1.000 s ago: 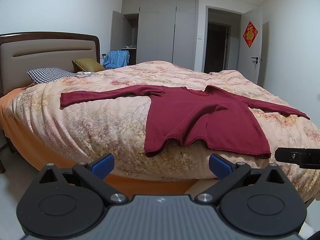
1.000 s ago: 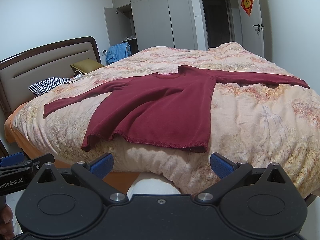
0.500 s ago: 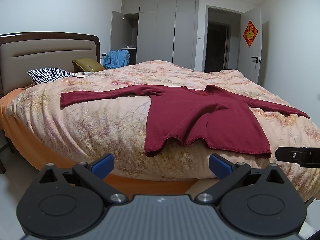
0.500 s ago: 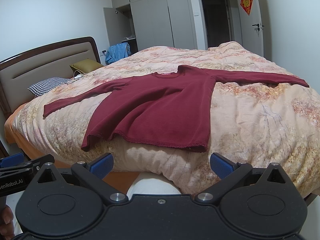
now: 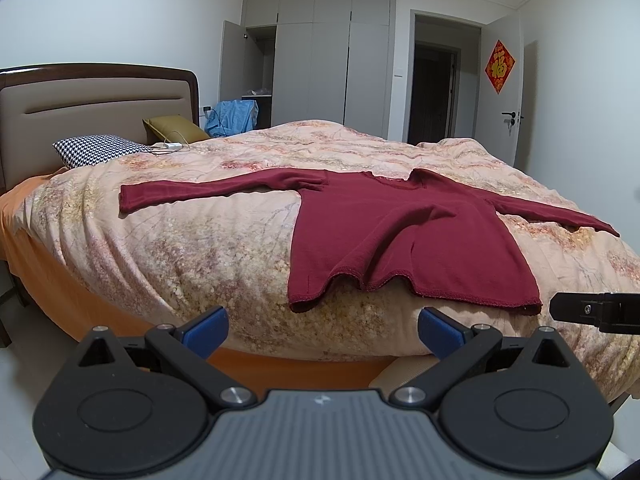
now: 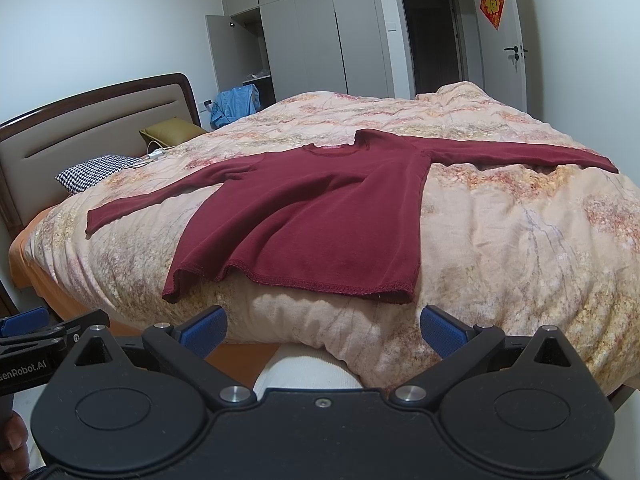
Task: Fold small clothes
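Right now a dark red long-sleeved knit top [image 5: 404, 240] lies flat on the bed's peach floral quilt [image 5: 192, 240], both sleeves stretched straight out to the sides and its hem at the near edge of the mattress, slightly rippled. Left tongs [image 5: 322, 328] stand wide apart, blue pads bare, short of the hem and gripping nothing. Right tongs [image 6: 323, 326] are likewise spread wide and unladen, just in front of the hem's right corner. Behind, a black-and-white houndstooth pillow [image 5: 96, 150] and an olive cushion [image 5: 174, 128] rest against the padded headboard [image 5: 92, 100].
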Motion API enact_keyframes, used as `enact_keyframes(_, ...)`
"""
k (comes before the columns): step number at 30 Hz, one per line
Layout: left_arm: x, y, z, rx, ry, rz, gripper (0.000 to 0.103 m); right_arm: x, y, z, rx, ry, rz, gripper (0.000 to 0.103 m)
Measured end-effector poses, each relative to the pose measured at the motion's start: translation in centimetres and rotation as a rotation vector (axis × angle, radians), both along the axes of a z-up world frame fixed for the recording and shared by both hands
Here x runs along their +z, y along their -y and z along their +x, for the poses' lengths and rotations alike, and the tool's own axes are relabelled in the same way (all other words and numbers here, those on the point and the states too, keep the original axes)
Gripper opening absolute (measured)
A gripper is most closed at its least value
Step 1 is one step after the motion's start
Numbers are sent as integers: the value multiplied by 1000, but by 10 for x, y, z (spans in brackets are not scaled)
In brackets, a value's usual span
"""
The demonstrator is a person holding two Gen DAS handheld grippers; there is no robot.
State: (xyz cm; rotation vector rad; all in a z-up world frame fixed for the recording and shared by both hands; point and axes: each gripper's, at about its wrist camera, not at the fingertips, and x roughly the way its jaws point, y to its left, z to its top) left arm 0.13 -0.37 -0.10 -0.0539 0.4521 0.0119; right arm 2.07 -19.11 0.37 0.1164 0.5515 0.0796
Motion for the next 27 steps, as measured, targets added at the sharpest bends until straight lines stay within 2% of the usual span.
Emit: enact_keyframes(27,-6,4,4,-34,-53,0,103,0,2,1,-2,-6,3,103)
